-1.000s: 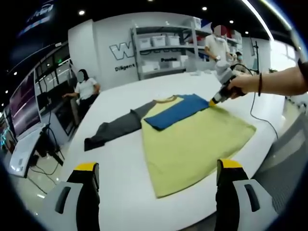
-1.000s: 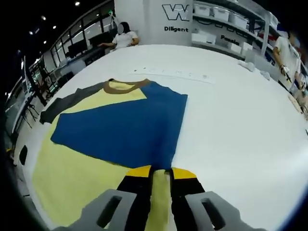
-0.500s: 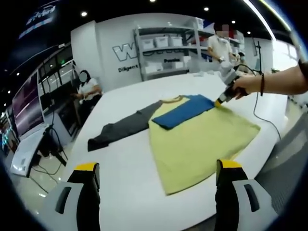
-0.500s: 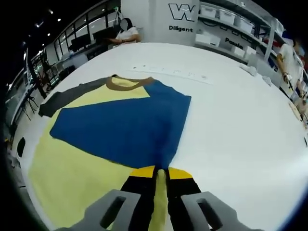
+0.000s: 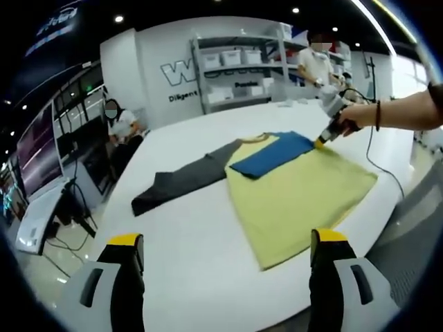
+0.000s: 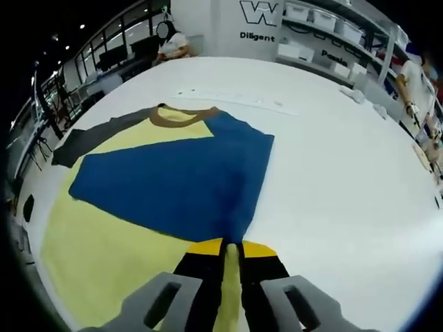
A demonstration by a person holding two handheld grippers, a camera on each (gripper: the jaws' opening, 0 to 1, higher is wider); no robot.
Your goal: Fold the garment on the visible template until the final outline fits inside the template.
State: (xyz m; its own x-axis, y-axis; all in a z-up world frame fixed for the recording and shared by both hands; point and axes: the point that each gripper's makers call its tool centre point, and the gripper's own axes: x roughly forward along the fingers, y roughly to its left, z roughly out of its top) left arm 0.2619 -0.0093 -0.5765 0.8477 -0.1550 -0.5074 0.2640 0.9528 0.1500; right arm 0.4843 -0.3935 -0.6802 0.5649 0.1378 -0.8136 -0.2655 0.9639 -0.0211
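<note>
the yellow t-shirt (image 6: 104,256) is spread flat on the white table (image 6: 332,180), its blue sleeve (image 6: 180,183) folded across. its edge is pinched by the right hand-held gripper (image 6: 232,250); the left hand-held gripper (image 5: 225,242) is held spread above the table.

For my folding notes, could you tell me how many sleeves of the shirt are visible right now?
2: the blue sleeve lies folded across the yellow body; the grey sleeve stretches out flat on the white table.
</note>
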